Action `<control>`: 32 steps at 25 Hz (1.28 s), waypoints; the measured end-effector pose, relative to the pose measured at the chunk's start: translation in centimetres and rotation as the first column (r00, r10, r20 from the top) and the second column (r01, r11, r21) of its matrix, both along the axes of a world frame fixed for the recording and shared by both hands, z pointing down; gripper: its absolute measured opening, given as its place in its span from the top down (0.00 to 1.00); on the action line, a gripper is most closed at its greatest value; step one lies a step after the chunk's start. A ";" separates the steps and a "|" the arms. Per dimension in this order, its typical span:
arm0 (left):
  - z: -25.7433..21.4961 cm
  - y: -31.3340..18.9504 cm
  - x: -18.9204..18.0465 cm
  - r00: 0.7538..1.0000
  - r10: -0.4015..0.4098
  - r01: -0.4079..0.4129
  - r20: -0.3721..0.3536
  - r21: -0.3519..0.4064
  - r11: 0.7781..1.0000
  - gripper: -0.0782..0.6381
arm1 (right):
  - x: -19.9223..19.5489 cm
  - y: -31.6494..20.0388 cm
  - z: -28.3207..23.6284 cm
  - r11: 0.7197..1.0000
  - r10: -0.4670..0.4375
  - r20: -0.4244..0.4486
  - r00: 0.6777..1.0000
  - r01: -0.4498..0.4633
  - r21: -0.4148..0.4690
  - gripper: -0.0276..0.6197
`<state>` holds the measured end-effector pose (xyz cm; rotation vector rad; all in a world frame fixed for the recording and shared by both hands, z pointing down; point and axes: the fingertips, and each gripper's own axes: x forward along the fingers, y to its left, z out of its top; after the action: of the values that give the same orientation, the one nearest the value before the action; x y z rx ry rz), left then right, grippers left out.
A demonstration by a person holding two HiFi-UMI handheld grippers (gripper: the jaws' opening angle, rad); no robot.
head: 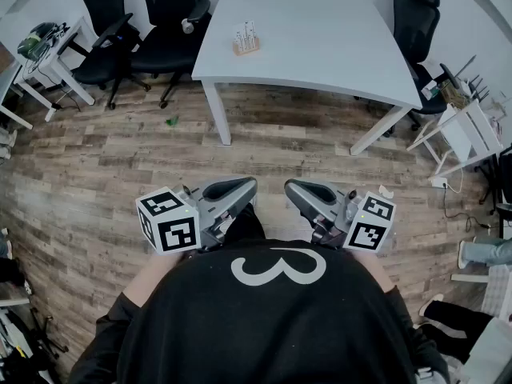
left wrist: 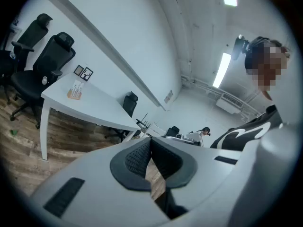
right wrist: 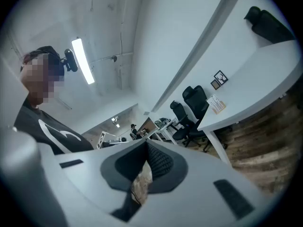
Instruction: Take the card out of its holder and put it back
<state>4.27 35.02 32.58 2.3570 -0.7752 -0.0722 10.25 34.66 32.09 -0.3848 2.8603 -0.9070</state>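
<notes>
Left gripper, right gripper closed, empty, at waist.

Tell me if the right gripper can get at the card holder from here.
Probably not yet: the right gripper, jaws together, sits close to the person's body, while the card holder stands on the white table across the floor. Nothing blocks the way; it looks too far.

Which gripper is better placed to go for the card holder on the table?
Left, barely. The left gripper and right gripper are both shut, empty, near the body, far from the table; the holder sits slightly toward the left side.
</notes>
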 end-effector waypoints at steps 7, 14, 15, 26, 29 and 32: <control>-0.4 -0.2 -0.4 1.000 -0.018 0.018 -0.022 0.026 1.000 0.87 | -0.3 -0.1 -0.3 1.000 -0.006 -0.007 1.000 0.006 0.004 0.95; 0.2 -2.4 -0.7 0.999 -0.010 0.010 -0.048 0.017 1.000 0.87 | -0.7 -2.6 0.1 1.000 0.001 -0.014 1.000 -0.001 -0.004 0.95; 0.2 -2.9 -0.8 0.999 -0.010 0.011 -0.049 0.020 1.000 0.87 | -0.8 -3.1 0.0 1.000 0.001 -0.011 1.000 -0.001 -0.006 0.94; 0.3 -11.2 -3.1 0.999 -0.016 0.019 -0.051 0.040 0.999 0.87 | -2.4 -11.1 0.7 1.000 0.007 -0.013 1.000 -0.007 -0.005 0.94; 0.2 -14.6 -4.4 0.999 -0.023 0.025 -0.048 0.025 0.999 0.87 | -3.1 -14.2 0.7 1.000 0.021 -0.008 1.000 -0.021 -0.012 0.94; 0.0 -18.4 -5.5 0.999 -0.015 0.017 -0.049 0.024 1.000 0.87 | -3.9 -17.9 0.6 0.999 0.038 -0.002 0.999 -0.038 -0.023 0.94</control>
<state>-1.19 16.58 32.53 2.3630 -0.7738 -0.1457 6.34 16.79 32.71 -0.4406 2.8360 -0.9334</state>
